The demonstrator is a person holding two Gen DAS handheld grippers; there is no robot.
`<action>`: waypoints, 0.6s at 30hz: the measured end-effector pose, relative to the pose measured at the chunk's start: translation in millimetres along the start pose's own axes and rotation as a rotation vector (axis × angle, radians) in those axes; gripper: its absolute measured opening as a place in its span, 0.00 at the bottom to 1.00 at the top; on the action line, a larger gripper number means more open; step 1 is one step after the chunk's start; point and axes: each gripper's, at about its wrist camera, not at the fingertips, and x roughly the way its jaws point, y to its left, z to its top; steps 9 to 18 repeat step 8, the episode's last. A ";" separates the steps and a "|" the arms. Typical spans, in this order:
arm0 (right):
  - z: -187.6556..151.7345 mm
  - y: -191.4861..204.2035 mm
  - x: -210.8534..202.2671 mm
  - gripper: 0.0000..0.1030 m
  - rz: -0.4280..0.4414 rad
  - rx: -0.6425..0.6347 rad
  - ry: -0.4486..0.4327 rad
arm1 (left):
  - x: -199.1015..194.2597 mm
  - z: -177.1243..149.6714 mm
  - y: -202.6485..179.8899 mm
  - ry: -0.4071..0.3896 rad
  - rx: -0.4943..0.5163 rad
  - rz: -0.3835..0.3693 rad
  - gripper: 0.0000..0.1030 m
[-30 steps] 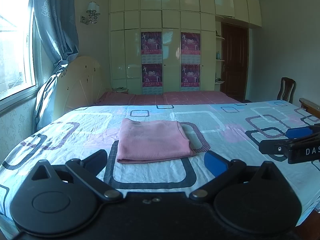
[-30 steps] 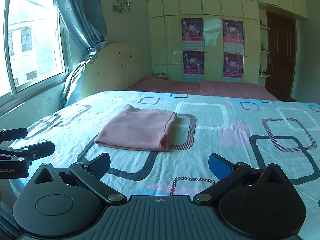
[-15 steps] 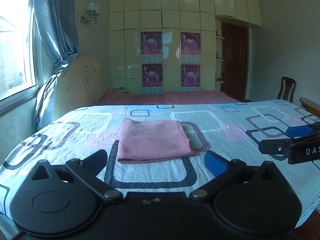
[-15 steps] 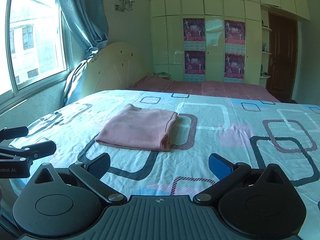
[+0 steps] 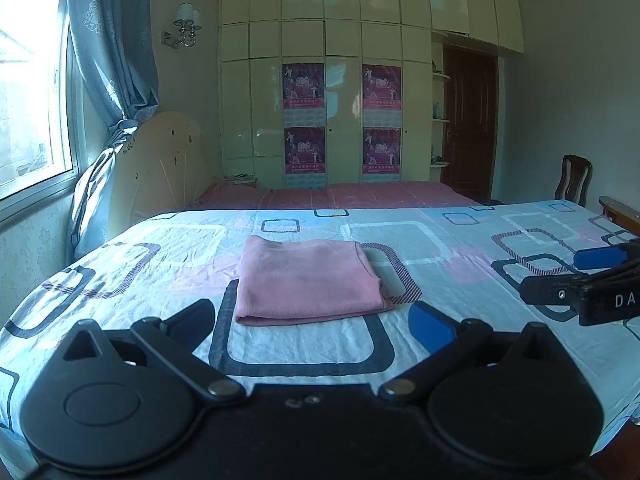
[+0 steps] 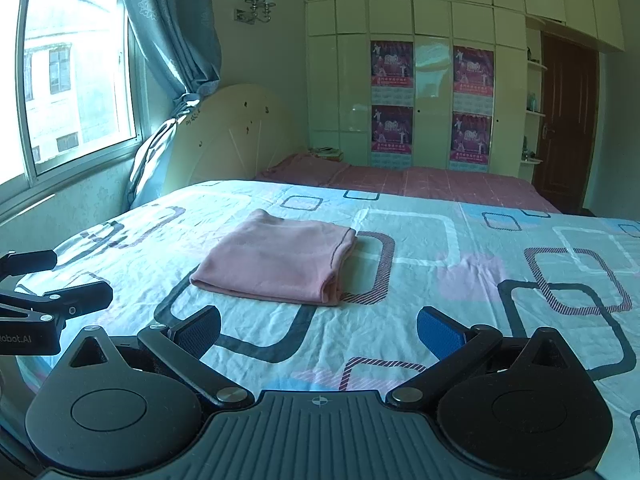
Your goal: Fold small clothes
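A pink garment (image 5: 306, 280) lies folded into a neat rectangle on the patterned bed sheet (image 5: 304, 352); it also shows in the right wrist view (image 6: 276, 256). My left gripper (image 5: 312, 322) is open and empty, held just short of the garment's near edge. My right gripper (image 6: 318, 330) is open and empty, a little in front of and to the right of the garment. Each gripper shows at the edge of the other's view: the right gripper (image 5: 576, 280) and the left gripper (image 6: 56, 280).
The bed's headboard (image 5: 156, 164) and a blue curtain (image 5: 112, 60) stand at the left by the window. A wardrobe wall (image 5: 344, 100) and a second bed with a red cover (image 5: 340, 196) are behind. A chair (image 5: 574, 178) stands at the right.
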 end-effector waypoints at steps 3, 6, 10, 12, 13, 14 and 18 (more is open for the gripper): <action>-0.4 -0.2 -0.3 1.00 0.000 -0.001 -0.002 | 0.3 -0.1 0.6 0.000 0.000 0.000 0.99; 1.1 -0.6 -0.6 1.00 0.003 -0.004 -0.003 | 0.4 -0.7 -0.9 -0.002 0.015 0.003 0.99; 2.0 -0.3 -0.8 1.00 0.006 -0.007 -0.004 | 0.9 -0.9 -0.9 0.001 0.012 0.002 0.99; 2.0 -0.3 -0.8 1.00 0.006 -0.007 -0.004 | 0.9 -0.9 -0.9 0.001 0.012 0.002 0.99; 2.0 -0.3 -0.8 1.00 0.006 -0.007 -0.004 | 0.9 -0.9 -0.9 0.001 0.012 0.002 0.99; 2.0 -0.3 -0.8 1.00 0.006 -0.007 -0.004 | 0.9 -0.9 -0.9 0.001 0.012 0.002 0.99; 2.0 -0.3 -0.8 1.00 0.006 -0.007 -0.004 | 0.9 -0.9 -0.9 0.001 0.012 0.002 0.99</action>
